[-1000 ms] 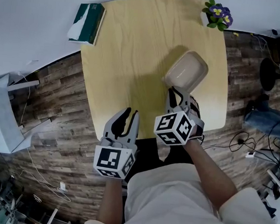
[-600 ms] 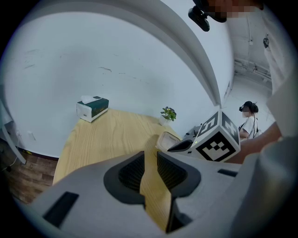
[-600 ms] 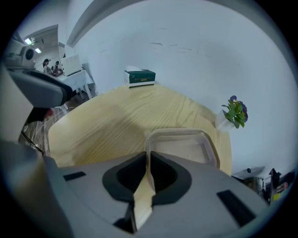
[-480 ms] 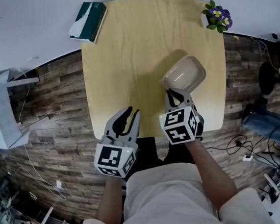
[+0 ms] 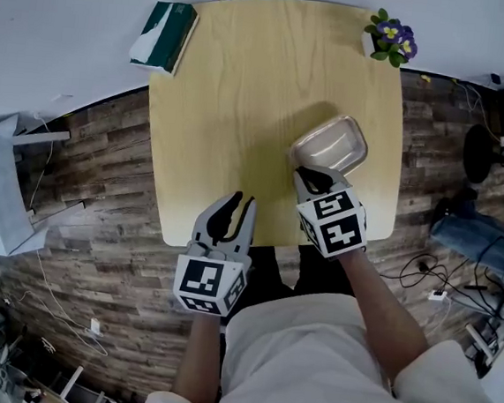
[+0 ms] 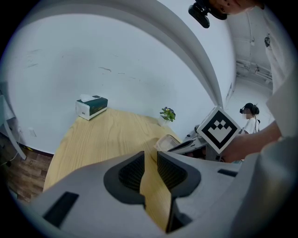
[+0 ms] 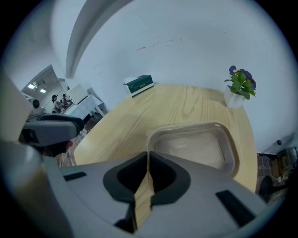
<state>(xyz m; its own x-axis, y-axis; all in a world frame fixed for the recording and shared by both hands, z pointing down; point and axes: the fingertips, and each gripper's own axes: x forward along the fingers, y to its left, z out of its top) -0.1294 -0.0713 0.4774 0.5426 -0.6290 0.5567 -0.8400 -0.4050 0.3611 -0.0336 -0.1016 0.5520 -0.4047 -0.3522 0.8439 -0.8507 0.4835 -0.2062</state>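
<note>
Since 1 s ago, the beige container (image 5: 330, 144) has shifted toward the near edge of the table (image 5: 236, 88) and sits flatter, no longer tipped up. The right gripper (image 5: 312, 171) has drawn back with it. The left gripper (image 5: 236, 205) has kept its place at the near table edge.

Right gripper: the jaws are closed to a thin slit on the near rim of the container. In the right gripper view the container's (image 7: 195, 146) left wall runs straight into that slit at the right gripper (image 7: 148, 155). The container is open-topped, rounded at the corners and appears empty. It lies on the right half of the table, near the front edge.

Left gripper: the 2 jaws stand slightly apart with only bare wood showing between them, as seen in the left gripper view (image 6: 150, 155). It holds nothing and sits left of the right gripper, well apart from the container (image 6: 166, 142).

Surroundings: a green tissue box (image 5: 167, 25) lies at the far left corner of the table. A small potted flower (image 5: 388, 34) stands at the far right corner. Cables (image 5: 433, 258) lie on the wood-pattern floor (image 5: 101, 199) to the right.
</note>
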